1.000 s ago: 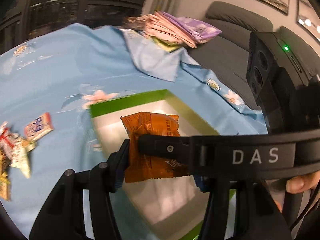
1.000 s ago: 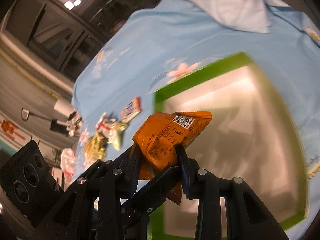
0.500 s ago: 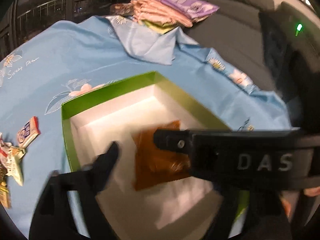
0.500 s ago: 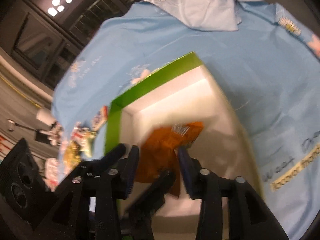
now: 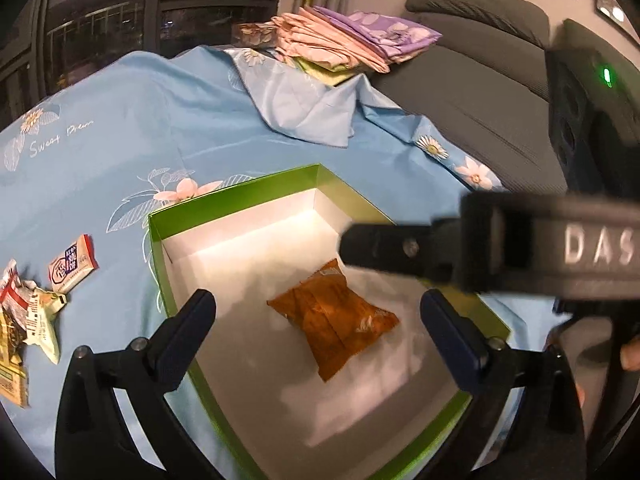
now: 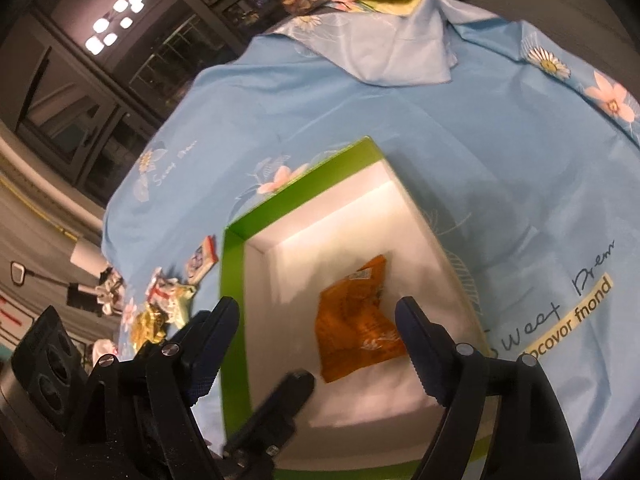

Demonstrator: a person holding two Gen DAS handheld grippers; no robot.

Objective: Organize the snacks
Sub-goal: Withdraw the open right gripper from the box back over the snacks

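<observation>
The jaws of the left gripper [image 5: 318, 320] and the right gripper [image 6: 318, 330] are spread wide and have just been opening, and nothing is pinched by them. The orange snack bag [image 5: 334, 322] is seen lying flat on the white floor of the green box [image 5: 240, 192]. More snacks [image 5: 36, 300] are scattered on the blue cloth [image 5: 140, 120] beside the box.

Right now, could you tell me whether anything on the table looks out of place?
Yes: several loose snack packets lie scattered on the blue cloth left of the green box, which holds only the orange packet.
</observation>
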